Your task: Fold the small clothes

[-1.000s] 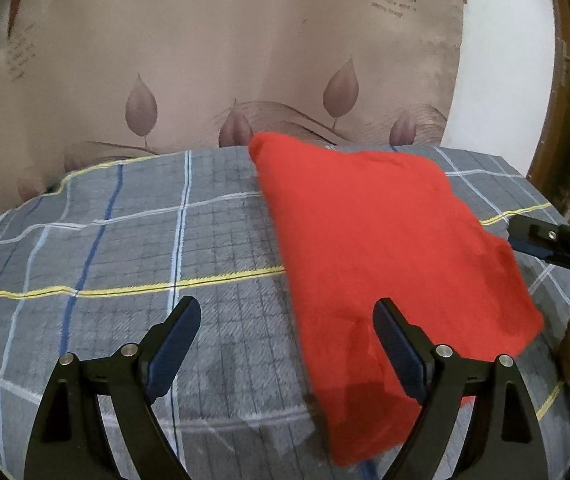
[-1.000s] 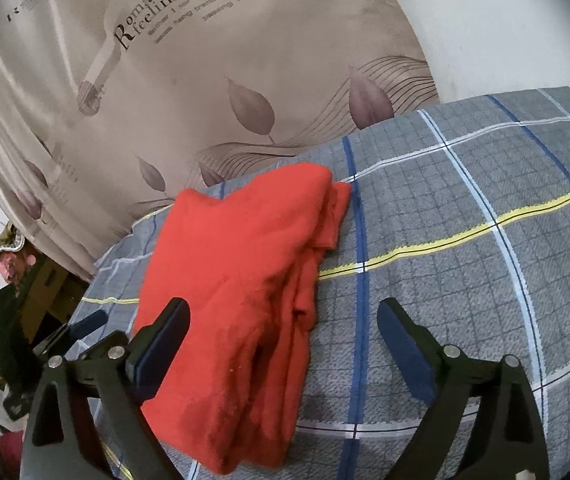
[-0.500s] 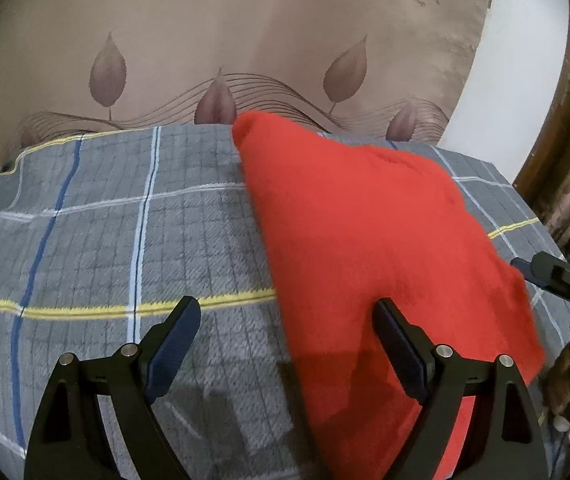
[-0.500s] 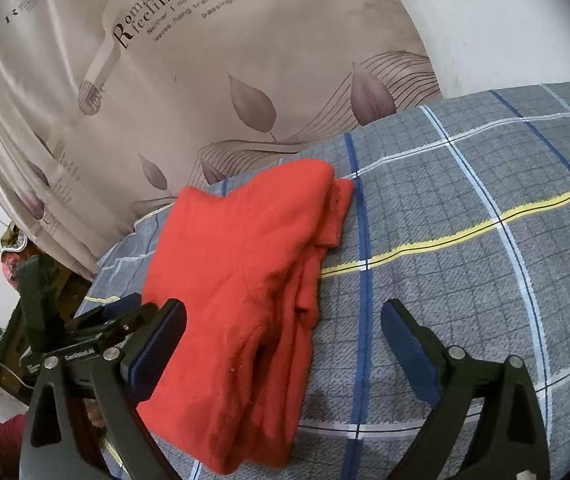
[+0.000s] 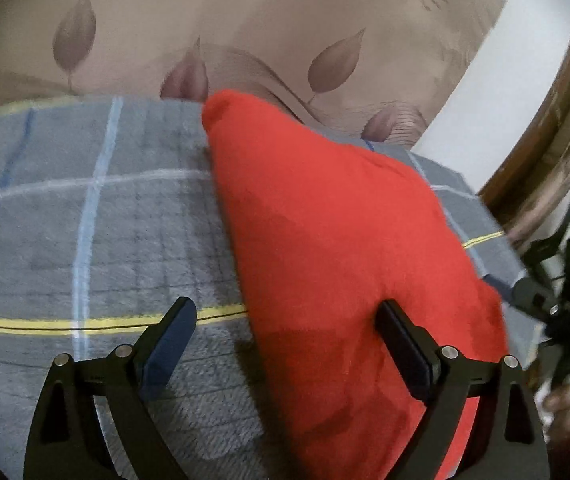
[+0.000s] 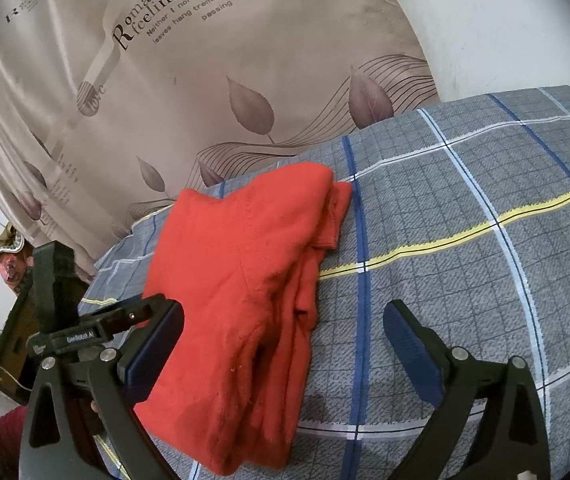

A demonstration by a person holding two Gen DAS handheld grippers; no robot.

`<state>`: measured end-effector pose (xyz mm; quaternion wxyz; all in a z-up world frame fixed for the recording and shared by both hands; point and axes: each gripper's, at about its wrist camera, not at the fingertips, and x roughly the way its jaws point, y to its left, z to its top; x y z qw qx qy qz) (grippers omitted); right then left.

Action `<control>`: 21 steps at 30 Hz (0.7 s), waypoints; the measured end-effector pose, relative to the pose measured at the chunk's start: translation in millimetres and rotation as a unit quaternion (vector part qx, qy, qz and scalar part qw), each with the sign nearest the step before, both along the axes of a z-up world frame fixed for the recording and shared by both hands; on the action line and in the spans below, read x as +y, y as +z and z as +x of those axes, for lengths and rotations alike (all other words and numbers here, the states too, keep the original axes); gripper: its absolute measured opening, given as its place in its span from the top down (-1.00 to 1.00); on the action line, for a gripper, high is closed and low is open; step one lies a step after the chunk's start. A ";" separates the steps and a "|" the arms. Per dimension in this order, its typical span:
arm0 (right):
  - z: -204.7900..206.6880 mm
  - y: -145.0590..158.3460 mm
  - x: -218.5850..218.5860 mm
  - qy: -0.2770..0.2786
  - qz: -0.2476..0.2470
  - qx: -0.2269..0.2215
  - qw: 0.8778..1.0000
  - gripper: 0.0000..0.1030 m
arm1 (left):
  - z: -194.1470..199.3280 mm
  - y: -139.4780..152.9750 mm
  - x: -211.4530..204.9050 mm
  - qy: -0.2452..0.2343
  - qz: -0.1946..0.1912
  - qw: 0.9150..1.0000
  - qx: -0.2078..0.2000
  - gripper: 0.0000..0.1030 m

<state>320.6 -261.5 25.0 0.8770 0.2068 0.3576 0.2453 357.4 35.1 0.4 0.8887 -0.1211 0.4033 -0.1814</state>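
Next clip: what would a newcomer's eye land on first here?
The red garment, folded into a thick stack, lies on the grey plaid blanket with its layered edges facing the right gripper. Both grippers are open and hold nothing; the left gripper straddles the garment's edge. Behind hangs a beige curtain with leaves and the words "Romantic feelings".

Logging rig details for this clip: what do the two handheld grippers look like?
Both the left gripper and the right gripper have matte black angular fingers with silver screws and dark blue pads. Seen from the right wrist, the left unit carries a small white-lettered label, unreadable here.
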 end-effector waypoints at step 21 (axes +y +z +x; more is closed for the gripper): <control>78.6 -14.5 4.3 0.175 0.061 0.105 0.977 -1.00 | 49.8 -2.4 10.6 -0.190 -0.154 0.969 0.045 -0.78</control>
